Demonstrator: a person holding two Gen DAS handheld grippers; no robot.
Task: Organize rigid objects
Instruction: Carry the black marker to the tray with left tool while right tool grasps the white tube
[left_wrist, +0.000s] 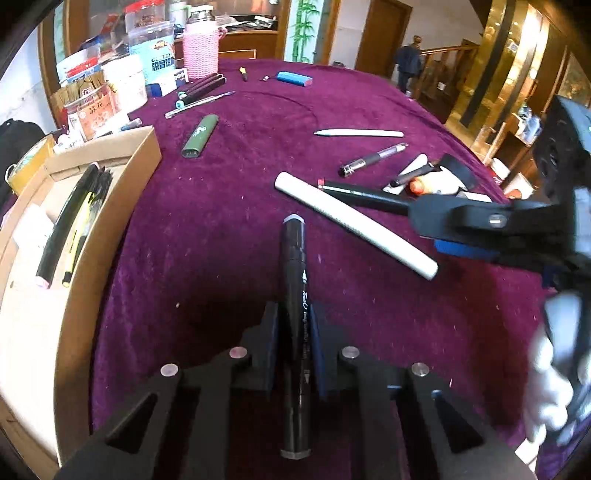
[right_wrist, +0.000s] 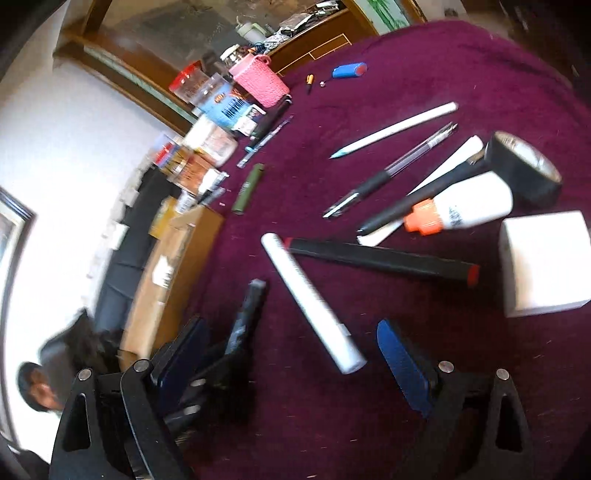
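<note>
Black marker pen (left_wrist: 294, 332) sits squeezed in the left gripper (left_wrist: 294, 325), ready for the brown cardboard box (left_wrist: 144, 155), while the right gripper (right_wrist: 291, 354) hangs wide open, holding nothing, over the white tube-shaped marker (right_wrist: 310, 302).

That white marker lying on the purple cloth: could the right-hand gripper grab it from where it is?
Probably yes. The right gripper is open, its fingers standing either side of the white marker, and nothing lies over the marker's near end.

Setting: large indoor hall, looks like a restaurant or hotel dining room. Round table under purple velvet cloth (left_wrist: 229, 236). Wooden door (left_wrist: 382, 33), gold-clad pillar (left_wrist: 517, 55), wooden stair railing (left_wrist: 443, 55), bamboo wall painting (left_wrist: 304, 29), a person (left_wrist: 408, 61) walking behind.
</note>
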